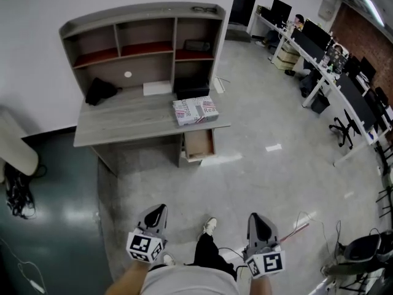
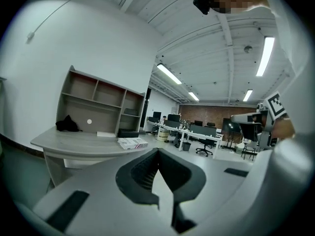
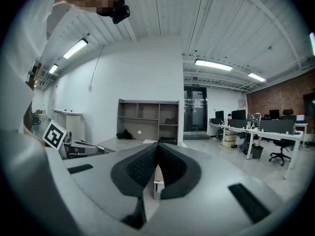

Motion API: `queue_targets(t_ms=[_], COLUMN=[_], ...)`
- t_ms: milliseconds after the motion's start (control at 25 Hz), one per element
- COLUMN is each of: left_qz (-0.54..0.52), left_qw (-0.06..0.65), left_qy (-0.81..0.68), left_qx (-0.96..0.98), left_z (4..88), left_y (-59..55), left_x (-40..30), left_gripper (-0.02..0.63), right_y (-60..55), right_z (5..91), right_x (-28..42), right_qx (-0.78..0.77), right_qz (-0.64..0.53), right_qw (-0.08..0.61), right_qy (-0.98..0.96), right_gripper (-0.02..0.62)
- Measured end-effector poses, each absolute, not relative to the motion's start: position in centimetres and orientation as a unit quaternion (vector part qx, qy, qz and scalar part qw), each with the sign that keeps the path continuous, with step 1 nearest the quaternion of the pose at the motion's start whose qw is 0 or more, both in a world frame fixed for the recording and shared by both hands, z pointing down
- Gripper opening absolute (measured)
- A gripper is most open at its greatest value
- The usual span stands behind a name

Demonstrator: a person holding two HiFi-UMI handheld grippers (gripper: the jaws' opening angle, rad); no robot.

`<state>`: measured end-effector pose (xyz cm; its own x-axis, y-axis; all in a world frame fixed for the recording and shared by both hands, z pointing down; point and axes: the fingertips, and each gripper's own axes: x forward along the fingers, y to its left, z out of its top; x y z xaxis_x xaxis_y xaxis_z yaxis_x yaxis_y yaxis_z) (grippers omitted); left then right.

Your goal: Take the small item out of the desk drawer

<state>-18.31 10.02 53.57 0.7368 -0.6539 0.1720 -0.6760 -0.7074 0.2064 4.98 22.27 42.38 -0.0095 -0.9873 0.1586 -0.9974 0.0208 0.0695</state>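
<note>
The grey desk (image 1: 123, 123) with a shelf unit stands against the white wall, several steps ahead of me. Under its right end a drawer (image 1: 199, 144) is pulled open; its tan inside shows, but no small item can be made out from here. My left gripper (image 1: 161, 208) and right gripper (image 1: 255, 217) hang low by the person's legs, far from the desk, both shut and empty. In the left gripper view the jaw tips of the left gripper (image 2: 157, 151) meet, with the desk (image 2: 78, 142) beyond. The right gripper (image 3: 157, 145) also has its tips together.
A patterned box (image 1: 195, 110), a black cloth (image 1: 100, 91), a white sheet (image 1: 157, 88) and a black device (image 1: 191, 93) lie on the desk. Long office tables (image 1: 325, 72) with chairs line the right side. Cables (image 1: 18, 192) and a red-white stick (image 1: 295, 232) lie on the floor.
</note>
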Motion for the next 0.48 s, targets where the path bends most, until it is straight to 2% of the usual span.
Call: queue_targets(t_ms=[280,480], left_qz=[0.061,0.029], left_qw=[0.140,0.159], left_qy=[-0.399,-0.471], left_qx=[0.904,0.867], left_z=[53.6,51.2], left_y=[1.7,-4.0], left_x=[-10.8,-7.7], left_gripper=[0.018,0.018], right_y=[11.7,5.4], right_z=[42.0,41.6], right_x=[14.9,22.0], right_qx=[0.670,0.644], right_qz=[0.027,0.040], right_qw=[0.059,0.054], right_qy=[-0.739,-0.762], right_gripper=[0.021,0.021])
